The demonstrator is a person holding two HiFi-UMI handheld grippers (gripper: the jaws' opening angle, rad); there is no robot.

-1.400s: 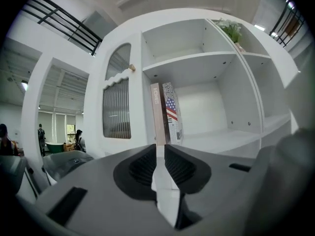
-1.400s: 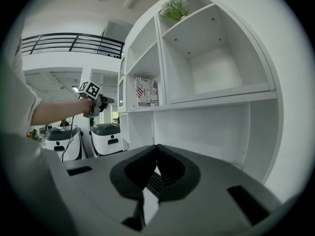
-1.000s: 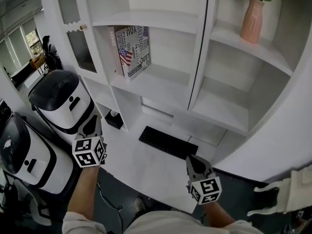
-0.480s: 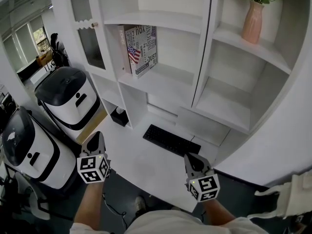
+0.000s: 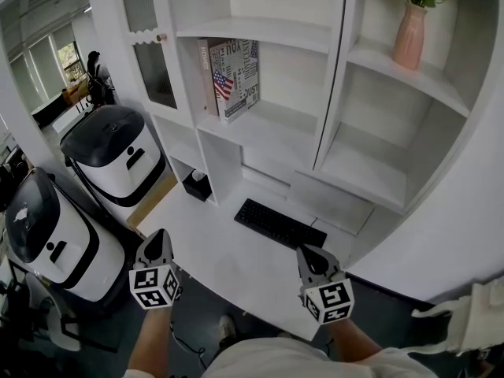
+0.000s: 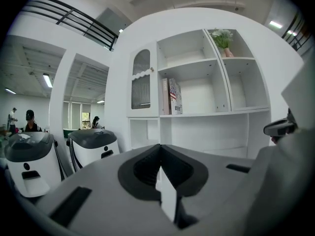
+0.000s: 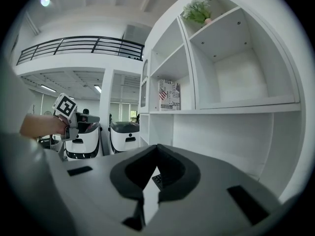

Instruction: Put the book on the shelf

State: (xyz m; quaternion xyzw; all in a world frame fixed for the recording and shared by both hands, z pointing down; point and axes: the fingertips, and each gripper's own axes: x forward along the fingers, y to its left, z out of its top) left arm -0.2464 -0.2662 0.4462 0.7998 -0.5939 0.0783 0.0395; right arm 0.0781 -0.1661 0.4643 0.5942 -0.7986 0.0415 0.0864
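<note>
The white shelf unit [image 5: 277,136] carries the book [image 5: 236,77] upright on a middle board, tucked against the compartment's left wall, likely for support, so the task looks done. The left gripper [image 5: 157,239] and right gripper [image 5: 310,252] hang low over the desk [image 5: 224,262], well apart from the book, both with jaws closed on nothing, apparently idle.

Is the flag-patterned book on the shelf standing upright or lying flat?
Upright: the book stands on end on the shelf, its long edges vertical in the head and left gripper views.
</note>
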